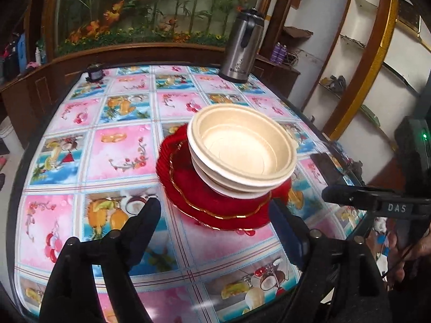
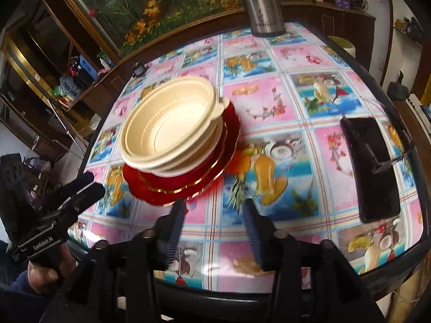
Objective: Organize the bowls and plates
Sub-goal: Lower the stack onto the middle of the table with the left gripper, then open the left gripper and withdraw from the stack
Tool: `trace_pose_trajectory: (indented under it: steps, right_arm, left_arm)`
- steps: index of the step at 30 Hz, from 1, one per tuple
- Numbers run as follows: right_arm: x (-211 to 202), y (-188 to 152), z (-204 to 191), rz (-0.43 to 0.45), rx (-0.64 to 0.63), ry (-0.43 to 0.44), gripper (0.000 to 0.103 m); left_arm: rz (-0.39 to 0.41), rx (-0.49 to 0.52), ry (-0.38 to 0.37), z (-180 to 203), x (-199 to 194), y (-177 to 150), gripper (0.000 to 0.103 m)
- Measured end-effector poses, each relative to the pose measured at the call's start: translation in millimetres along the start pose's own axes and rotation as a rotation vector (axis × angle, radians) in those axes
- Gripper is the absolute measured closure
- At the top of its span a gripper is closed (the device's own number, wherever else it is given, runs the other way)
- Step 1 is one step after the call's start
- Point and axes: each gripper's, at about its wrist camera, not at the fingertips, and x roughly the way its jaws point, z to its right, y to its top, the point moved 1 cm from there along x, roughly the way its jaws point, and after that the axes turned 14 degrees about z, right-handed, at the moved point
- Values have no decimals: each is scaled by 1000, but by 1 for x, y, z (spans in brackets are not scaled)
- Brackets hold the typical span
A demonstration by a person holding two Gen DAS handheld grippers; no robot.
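Cream bowls nested on red plates, near the middle of the table.
Both the left gripper and right gripper are held open and empty, just short of the stack.

"DAS", "GenRobot.AI" on tools

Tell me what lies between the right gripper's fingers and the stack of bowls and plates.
Only bare patterned tablecloth. In the right wrist view, the open right gripper stands just short of the red plates under the cream bowls, with nothing between.
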Motion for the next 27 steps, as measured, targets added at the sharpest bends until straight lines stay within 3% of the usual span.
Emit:
trace_pose_trajectory:
  steps: [2, 10, 15, 18, 21, 24, 27]
  right_arm:
    - [5, 9, -3, -3, -24, 24, 50]
    - [20, 40, -19, -24, -255, 187, 31]
    - [20, 46, -1, -24, -282, 224, 19]
    - [25, 47, 12, -41, -244, 228, 18]
    - [25, 48, 20, -36, -214, 235, 18]
    - [24, 50, 22, -26, -209, 241, 18]
    - [22, 51, 23, -16, -206, 244, 18]
  left_arm:
    - [24, -11, 44, -1, -6, 3, 8]
    - [82, -171, 201, 7, -15, 3, 0]
    - [-19, -204, 171, 25, 5, -4, 0]
    - [-64, -195, 187, 32, 12, -7, 0]
    - [-61, -228, 173, 30, 9, -3, 0]
    - [-49, -185, 242, 32, 4, 7, 0]
    - [-28, -176, 224, 31, 2, 13, 0]
